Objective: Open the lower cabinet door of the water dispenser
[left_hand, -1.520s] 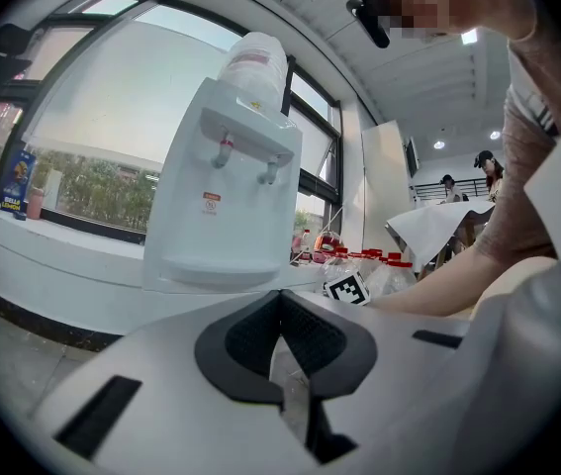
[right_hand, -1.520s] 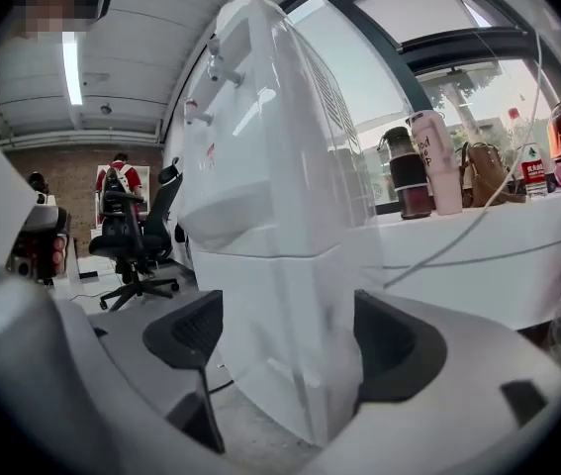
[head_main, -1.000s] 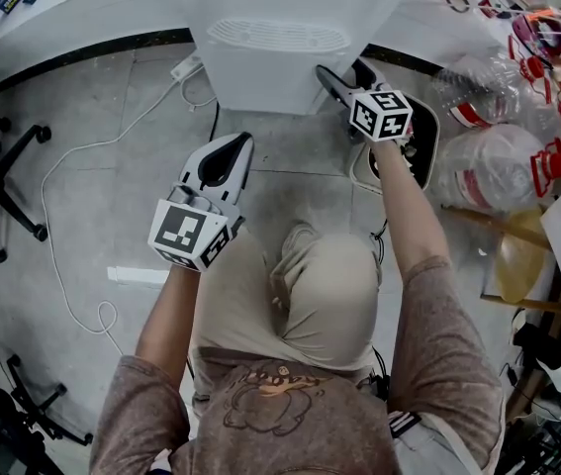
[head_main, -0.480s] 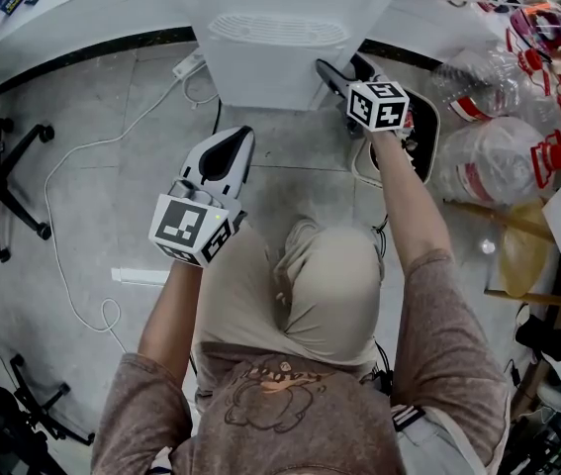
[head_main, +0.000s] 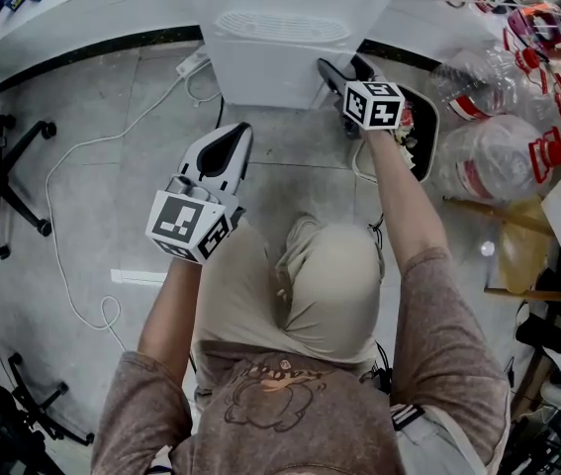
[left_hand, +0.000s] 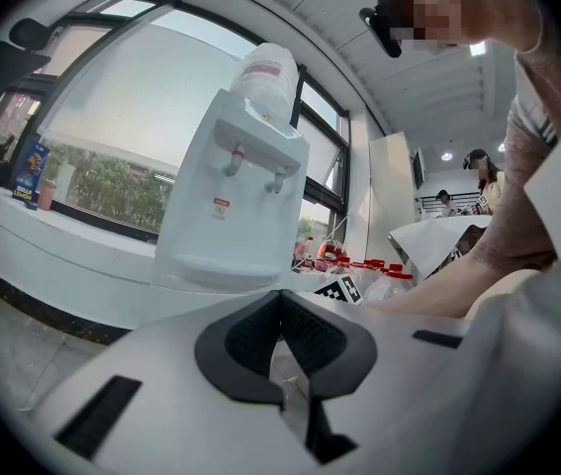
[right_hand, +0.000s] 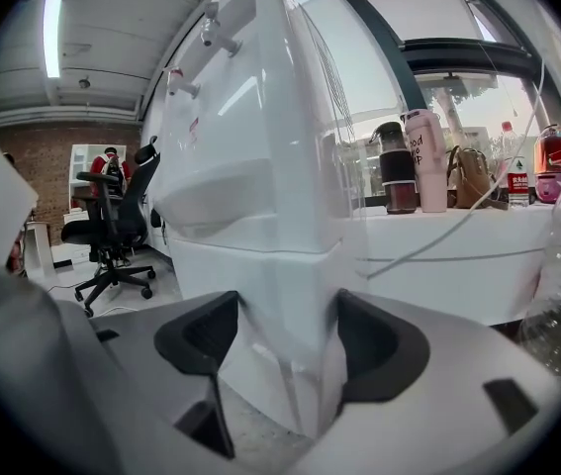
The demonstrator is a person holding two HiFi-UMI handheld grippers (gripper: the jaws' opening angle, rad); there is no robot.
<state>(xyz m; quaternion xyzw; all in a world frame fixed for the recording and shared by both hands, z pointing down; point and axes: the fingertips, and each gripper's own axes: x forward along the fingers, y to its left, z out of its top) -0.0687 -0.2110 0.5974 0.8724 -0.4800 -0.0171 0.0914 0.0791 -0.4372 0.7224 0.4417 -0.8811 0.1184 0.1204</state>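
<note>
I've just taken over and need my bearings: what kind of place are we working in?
Most likely an office or lab workroom: a white water dispenser against a long window ledge, a black swivel chair, and clear plastic water jugs heaped beside the dispenser.

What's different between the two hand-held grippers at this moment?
The right gripper reaches the water dispenser, while the left gripper hangs back over the floor. The right gripper's jaws stand apart and have just been closing, with the lower cabinet corner between them; the left gripper's are together and empty. Both carry a marker cube.
</note>
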